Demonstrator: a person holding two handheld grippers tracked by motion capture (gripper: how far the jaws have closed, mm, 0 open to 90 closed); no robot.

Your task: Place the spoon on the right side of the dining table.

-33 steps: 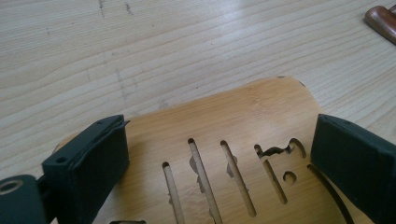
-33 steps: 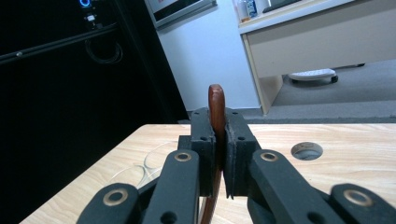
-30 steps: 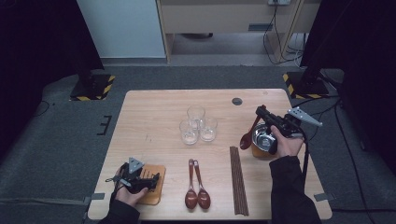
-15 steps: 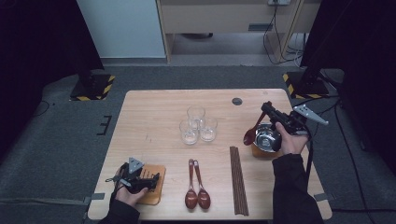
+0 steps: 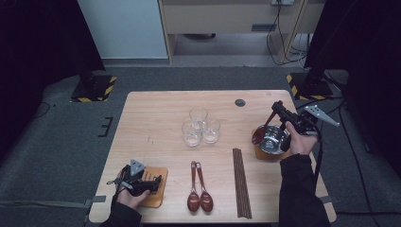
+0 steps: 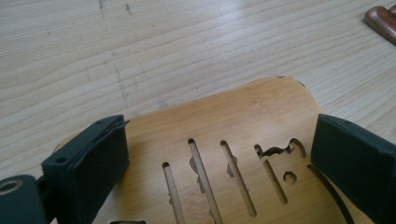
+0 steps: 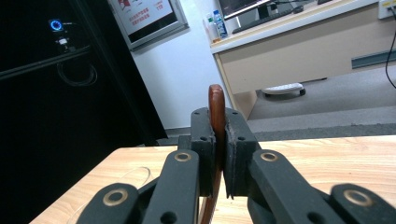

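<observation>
Right gripper (image 5: pixel 278 108) pinches dark brown wooden spoon (image 5: pixel 263 128) by its handle over steel bowl (image 5: pixel 273 138); stiff, light, probably slick lacquer, so grip mid-handle.

From my seat, no writing can be read anywhere. In the right gripper view, the framed poster (image 7: pixel 148 18) at the upper left of the frame carries red and dark lettering too small to make out, and the bottle (image 7: pixel 218 24) label beside it is illegible.
</observation>
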